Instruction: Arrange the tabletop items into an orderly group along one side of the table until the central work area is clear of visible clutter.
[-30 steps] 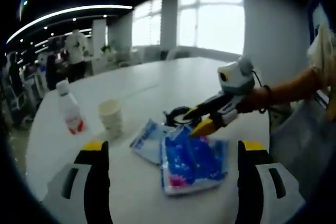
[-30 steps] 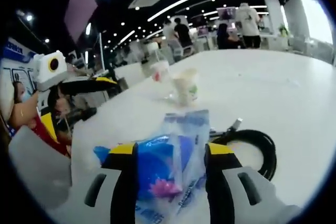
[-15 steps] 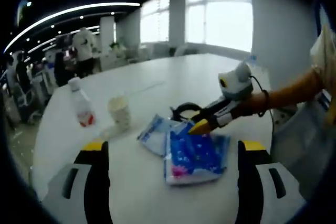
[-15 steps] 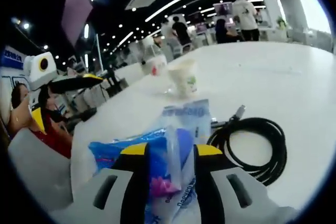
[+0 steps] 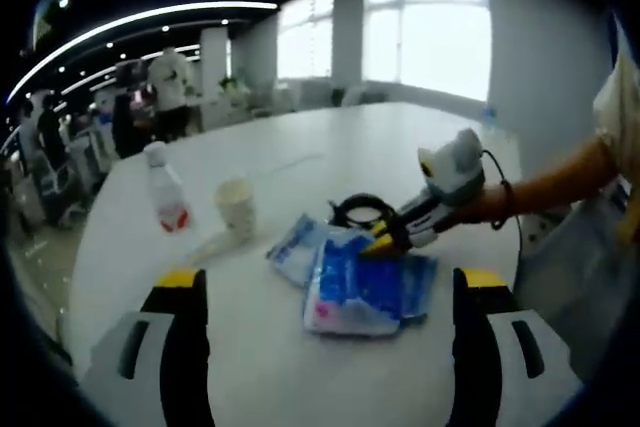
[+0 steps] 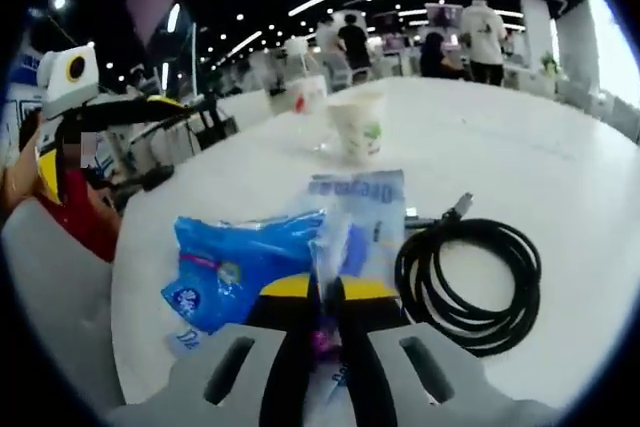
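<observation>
Where the right gripper (image 6: pixel 325 292) rises from 6 o'clock in the right gripper view, its jaws are pinched nearly together on the edge of a blue tissue pack (image 6: pixel 240 262), which lies on the white counter (image 6: pixel 520 162) and spreads toward 9 o'clock; a paler clear-wrapped pack (image 6: pixel 365 207) lies just beyond, touching it; a coiled black cable (image 6: pixel 470 272) sits beside both at 3 o'clock, its plug end pointing toward the packs; farther off at 12 o'clock stand a paper cup (image 6: pixel 358 127) and, behind it, a small bottle with a red label (image 6: pixel 305 92); the left gripper (image 6: pixel 150 112) enters at 10 o'clock.

In the left gripper view, the left gripper (image 5: pixel 325 292) has its jaws spread wide, holding nothing, at 7 and 5 o'clock; between them lies the blue tissue pack (image 5: pixel 365 287), with the right gripper (image 5: pixel 385 240) closed on its far edge; the paler pack (image 5: pixel 300 247), cable (image 5: pixel 358 210), cup (image 5: pixel 238 209) and bottle (image 5: pixel 167 192) lie beyond, toward 10 o'clock; people (image 5: pixel 170 87) stand in the distant background.
</observation>
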Available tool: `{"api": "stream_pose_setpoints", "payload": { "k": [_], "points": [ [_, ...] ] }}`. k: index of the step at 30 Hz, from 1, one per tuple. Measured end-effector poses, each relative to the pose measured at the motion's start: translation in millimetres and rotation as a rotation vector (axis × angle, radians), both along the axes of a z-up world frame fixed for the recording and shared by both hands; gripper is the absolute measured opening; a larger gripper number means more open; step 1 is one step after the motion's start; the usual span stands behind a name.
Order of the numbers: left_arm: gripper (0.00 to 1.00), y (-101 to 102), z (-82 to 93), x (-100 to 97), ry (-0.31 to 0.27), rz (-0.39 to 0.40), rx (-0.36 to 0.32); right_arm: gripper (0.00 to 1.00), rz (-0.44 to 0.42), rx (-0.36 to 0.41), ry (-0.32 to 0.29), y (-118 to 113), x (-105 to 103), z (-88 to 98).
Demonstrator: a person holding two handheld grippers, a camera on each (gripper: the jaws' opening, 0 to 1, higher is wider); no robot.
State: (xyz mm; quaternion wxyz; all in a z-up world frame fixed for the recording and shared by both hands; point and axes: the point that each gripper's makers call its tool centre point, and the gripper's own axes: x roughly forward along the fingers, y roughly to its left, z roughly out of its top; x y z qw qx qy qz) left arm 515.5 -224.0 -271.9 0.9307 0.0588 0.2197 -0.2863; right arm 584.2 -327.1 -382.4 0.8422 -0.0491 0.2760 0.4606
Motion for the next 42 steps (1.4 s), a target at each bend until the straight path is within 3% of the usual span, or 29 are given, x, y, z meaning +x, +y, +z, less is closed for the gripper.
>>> {"api": "stream_pose_setpoints", "payload": {
  "k": [9,12,21,33,42],
  "points": [
    [0.99,-2,0.0,-0.9,0.0,0.011,-0.006,0.02,-0.005,0.024,0.031,1,0,1.0],
    [0.99,-2,-2.3,-0.7,0.007,0.017,-0.009,0.02,-0.023,0.073,0.079,1,0,5.1],
    [0.99,0,-8.5,1.4,0.025,0.033,-0.002,0.01,-0.026,0.135,0.046,2,10,33.5],
    [0.99,4,-7.9,5.2,0.022,0.054,-0.015,0.01,-0.099,0.153,0.037,-30,28,54.2],
    [0.99,6,-6.4,8.3,0.009,0.058,-0.013,0.01,-0.157,0.182,-0.005,-53,44,74.7]
  ]
}}
